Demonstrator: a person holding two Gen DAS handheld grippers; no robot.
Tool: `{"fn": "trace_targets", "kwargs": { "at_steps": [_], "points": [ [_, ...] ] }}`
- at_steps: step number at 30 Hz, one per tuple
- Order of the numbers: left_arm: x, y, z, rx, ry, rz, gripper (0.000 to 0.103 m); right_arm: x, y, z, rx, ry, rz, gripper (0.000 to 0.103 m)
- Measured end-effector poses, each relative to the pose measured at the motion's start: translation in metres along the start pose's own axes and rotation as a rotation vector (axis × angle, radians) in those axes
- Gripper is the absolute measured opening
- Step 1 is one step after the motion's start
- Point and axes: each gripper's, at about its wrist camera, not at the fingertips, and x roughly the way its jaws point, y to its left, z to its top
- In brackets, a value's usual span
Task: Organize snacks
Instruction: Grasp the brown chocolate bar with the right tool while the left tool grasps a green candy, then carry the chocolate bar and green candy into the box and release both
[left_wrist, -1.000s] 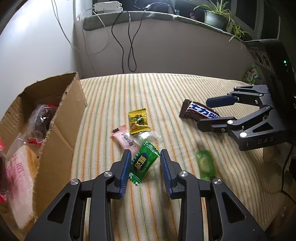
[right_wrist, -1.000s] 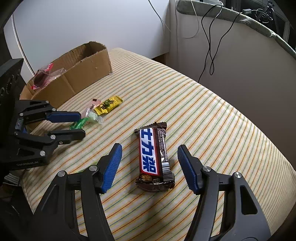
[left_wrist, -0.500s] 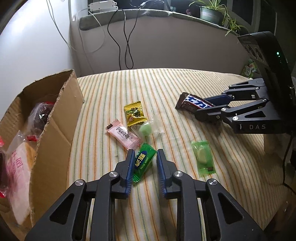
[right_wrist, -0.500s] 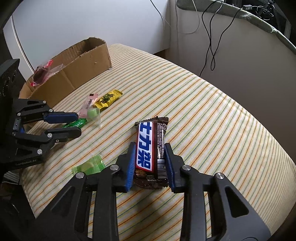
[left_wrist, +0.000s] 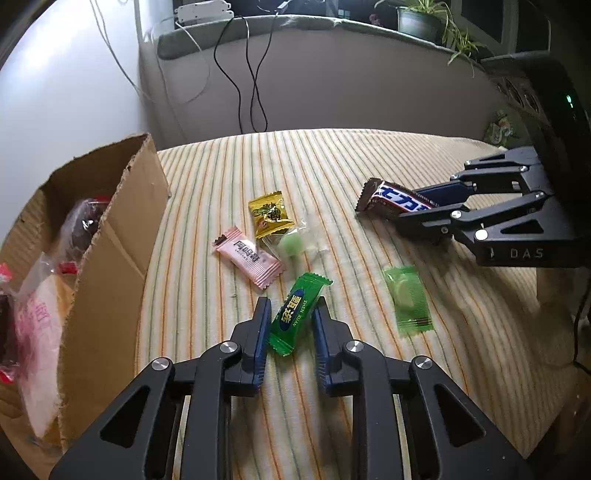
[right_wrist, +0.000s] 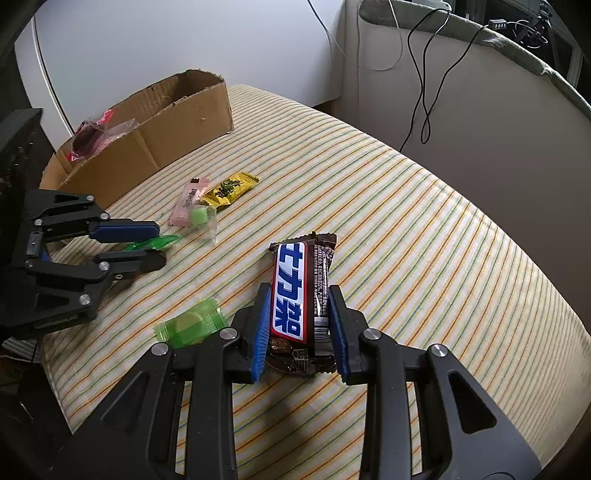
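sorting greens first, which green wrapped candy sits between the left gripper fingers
The dark green printed candy, lying between the left gripper pads. The lime-green packet lies apart, toward the right.

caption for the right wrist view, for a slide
Right gripper clamps a chocolate bar on the striped cloth, cardboard box beyond.

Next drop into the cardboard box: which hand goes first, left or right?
Left. The left tool sits right beside the cardboard box, jaws opening slightly with the green candy between them. The right tool grips the chocolate bar farther from it.
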Motion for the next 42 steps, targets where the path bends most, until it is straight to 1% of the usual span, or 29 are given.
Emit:
{"fn": "trace_targets", "kwargs": {
  "at_steps": [1,2,6,13,17,23,26,31,36,42],
  "points": [
    [-0.001,0.002,0.0,-0.008,-0.002,-0.001,0.012,0.0,0.001,0.0,-0.003,0.0,-0.002,0.03],
    [0.0,0.004,0.0,-0.02,-0.006,0.005,0.008,0.0,0.001,0.0,-0.004,0.0,-0.002,0.03],
    [-0.003,0.012,0.002,-0.056,-0.021,-0.006,0.005,-0.003,0.001,-0.001,0.006,-0.009,-0.005,0.03],
    [-0.021,0.012,0.004,-0.065,-0.079,-0.021,0.005,-0.021,0.006,0.001,0.009,-0.044,-0.009,0.03],
    [-0.037,0.011,0.006,-0.065,-0.121,-0.026,0.005,-0.034,0.013,0.008,-0.002,-0.068,-0.015,0.03],
    [-0.068,0.026,0.005,-0.088,-0.187,-0.015,0.005,-0.054,0.034,0.02,-0.03,-0.109,-0.011,0.03],
    [-0.085,0.038,0.0,-0.104,-0.221,0.006,0.005,-0.06,0.046,0.028,-0.045,-0.128,-0.004,0.03],
    [-0.103,0.06,-0.008,-0.134,-0.248,0.048,0.005,-0.066,0.065,0.046,-0.069,-0.157,0.012,0.03],
    [-0.117,0.083,-0.02,-0.17,-0.262,0.089,0.005,-0.063,0.082,0.068,-0.089,-0.175,0.031,0.03],
    [-0.124,0.108,-0.032,-0.216,-0.267,0.13,0.005,-0.052,0.103,0.093,-0.115,-0.186,0.064,0.03]
  ]
}}
